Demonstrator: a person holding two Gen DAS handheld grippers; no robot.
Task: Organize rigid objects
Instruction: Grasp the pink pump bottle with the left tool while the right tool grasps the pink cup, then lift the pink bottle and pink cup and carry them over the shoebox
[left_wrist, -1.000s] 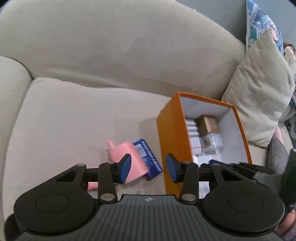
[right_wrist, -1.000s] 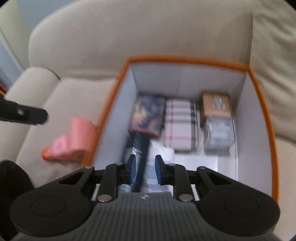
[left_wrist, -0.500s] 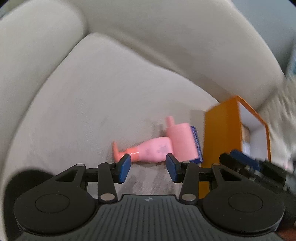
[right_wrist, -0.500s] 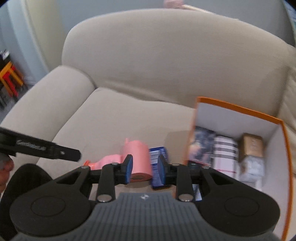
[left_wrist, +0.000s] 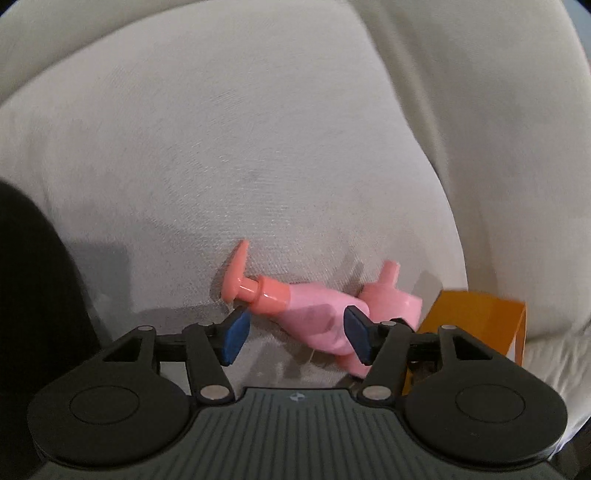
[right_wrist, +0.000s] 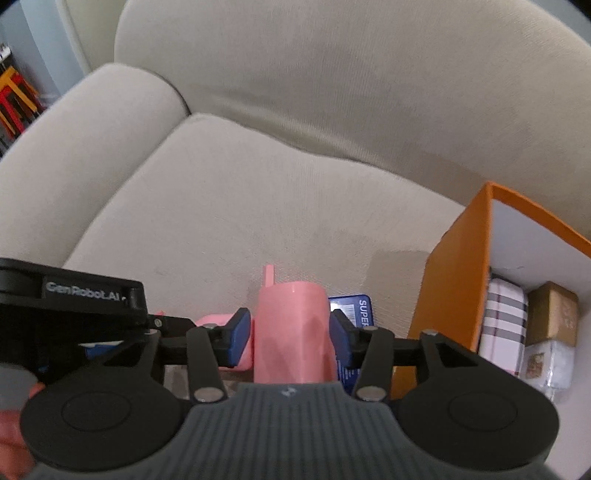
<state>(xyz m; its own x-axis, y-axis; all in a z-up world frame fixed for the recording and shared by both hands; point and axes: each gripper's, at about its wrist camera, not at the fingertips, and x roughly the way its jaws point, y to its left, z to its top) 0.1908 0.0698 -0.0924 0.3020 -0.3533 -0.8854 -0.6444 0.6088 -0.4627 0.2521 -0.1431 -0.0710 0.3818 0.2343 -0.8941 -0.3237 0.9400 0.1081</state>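
Note:
Two pink bottles lie on the beige sofa seat. My left gripper (left_wrist: 293, 334) is open with its jaws either side of the pink pump bottle (left_wrist: 306, 310), not closed on it. The second, wider pink bottle (left_wrist: 393, 299) lies just right of it. In the right wrist view my right gripper (right_wrist: 286, 338) is open around that wide pink bottle (right_wrist: 291, 328), pads close to its sides. A blue box (right_wrist: 352, 306) lies right of it. The orange box (right_wrist: 450, 280) stands at the right and holds several small boxes.
The sofa armrest (right_wrist: 85, 129) rises at the left and the backrest (right_wrist: 332, 74) behind. The left gripper's body (right_wrist: 74, 299) crosses the right wrist view at lower left. The orange box corner (left_wrist: 476, 317) shows in the left wrist view at right.
Both grippers have come down and closer to the pink bottles. The left has swung left onto the pump bottle; the right has left the orange box and now straddles the wide bottle.

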